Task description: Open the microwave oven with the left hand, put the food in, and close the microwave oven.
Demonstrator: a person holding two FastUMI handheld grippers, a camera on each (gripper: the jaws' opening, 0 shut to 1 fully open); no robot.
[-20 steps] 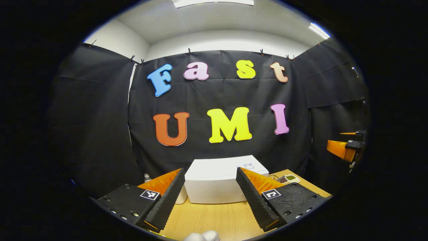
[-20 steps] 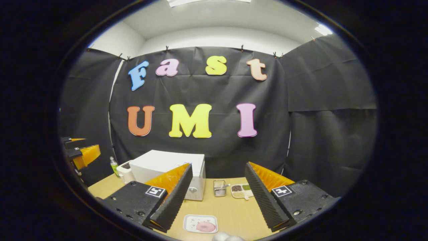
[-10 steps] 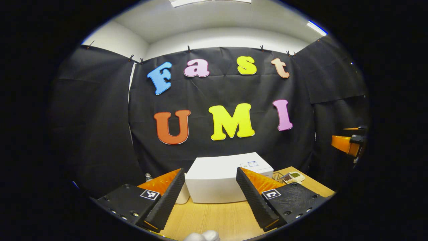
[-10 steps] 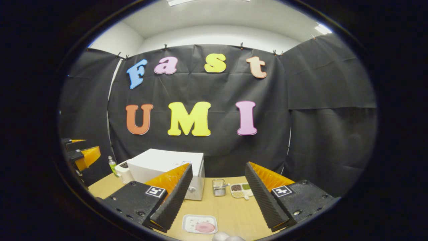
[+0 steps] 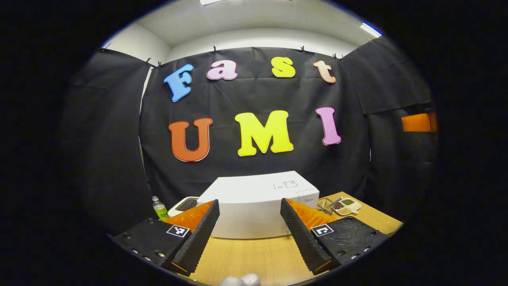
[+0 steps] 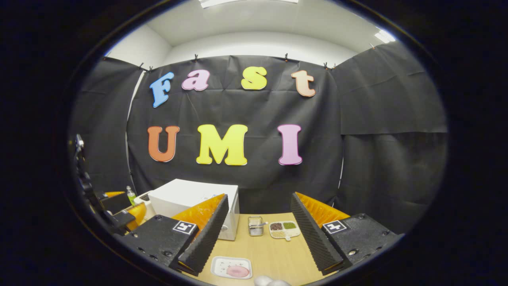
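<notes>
The white microwave (image 5: 258, 186) stands on the wooden table (image 5: 254, 258) straight ahead of my left gripper (image 5: 249, 201), which is open, holds nothing and hangs short of it. In the right gripper view the microwave (image 6: 186, 196) sits at left, its door shut, with a knob on its front. A white plate with a pink piece of food (image 6: 237, 271) lies on the table below my right gripper (image 6: 259, 196), which is open with nothing between its fingers. My left gripper (image 6: 123, 212) also appears low at the left edge of the right gripper view.
A green bottle (image 5: 160, 208) and a small white appliance (image 5: 186, 203) stand left of the microwave. A wire basket (image 6: 256, 225) and a divided tray of seasonings (image 6: 283, 229) sit right of it near the back. Black cloth walls close off the table.
My left gripper has dropped and moved closer to the microwave, which now looks larger in its view. The right gripper has barely shifted; the plate stays put.
</notes>
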